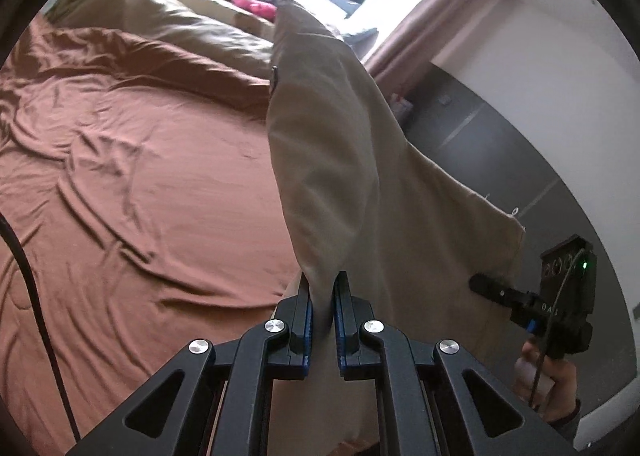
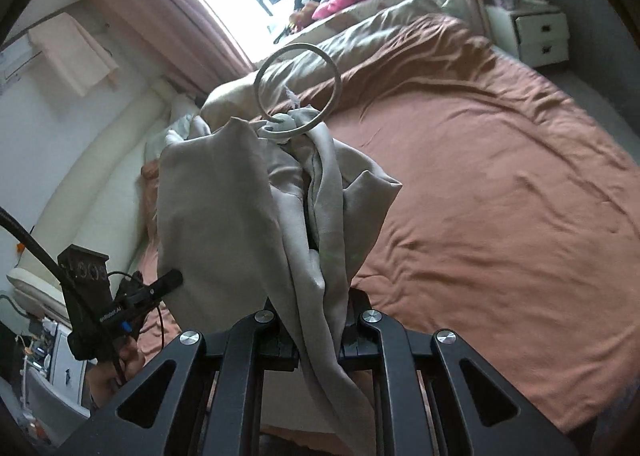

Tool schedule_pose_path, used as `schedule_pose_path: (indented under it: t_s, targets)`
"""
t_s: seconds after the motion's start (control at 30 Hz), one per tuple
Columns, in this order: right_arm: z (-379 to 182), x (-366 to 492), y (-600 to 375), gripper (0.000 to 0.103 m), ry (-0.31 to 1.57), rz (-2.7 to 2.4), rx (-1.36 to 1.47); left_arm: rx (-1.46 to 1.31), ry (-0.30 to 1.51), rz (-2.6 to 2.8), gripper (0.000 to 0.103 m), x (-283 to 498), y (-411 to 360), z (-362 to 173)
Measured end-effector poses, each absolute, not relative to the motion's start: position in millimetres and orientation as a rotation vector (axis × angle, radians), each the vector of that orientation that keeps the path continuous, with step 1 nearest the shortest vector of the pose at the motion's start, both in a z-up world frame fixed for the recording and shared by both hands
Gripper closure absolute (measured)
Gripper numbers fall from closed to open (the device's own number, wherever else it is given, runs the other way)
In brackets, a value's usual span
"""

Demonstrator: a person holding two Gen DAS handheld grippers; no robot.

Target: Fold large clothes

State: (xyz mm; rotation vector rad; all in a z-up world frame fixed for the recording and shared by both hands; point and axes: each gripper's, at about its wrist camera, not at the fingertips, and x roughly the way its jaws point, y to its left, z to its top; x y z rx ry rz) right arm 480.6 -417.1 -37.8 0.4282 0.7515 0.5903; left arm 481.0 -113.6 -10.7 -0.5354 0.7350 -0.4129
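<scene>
My left claw [image 1: 322, 296] is clenched on a fold of the beige garment [image 1: 340, 144], blue pads [image 1: 306, 316] pressing the cloth from both sides at lower centre of the left wrist view. The fabric rises from there toward upper centre, held clear of the bed. My right claw [image 2: 316, 330] grasps a bunched section of the same garment [image 2: 256, 216] at lower centre of its own view; the fingertips are buried in cloth. A pale ring [image 2: 298, 90] sits at the top of the bunch. Beyond lies the rust-brown bedsheet [image 1: 140, 176], rumpled, with an olive pillow [image 1: 160, 20] at upper left.
</scene>
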Motion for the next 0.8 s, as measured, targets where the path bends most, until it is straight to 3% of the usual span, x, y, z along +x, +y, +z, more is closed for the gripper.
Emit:
schedule_pose_path:
  t_s: [0.4,0.8]
  targets:
    - [15.0,403.2,-531.7,0.094,0.687,0.430,0.368,-0.511,0.714,-0.571,0.095,464.4,-251.6,42.9]
    - [30.9,387.2,-602.8,0.094,0.685,0.319,0.344,-0.512,0.753,-0.663,0.095,489.2,-382.2,31.8]
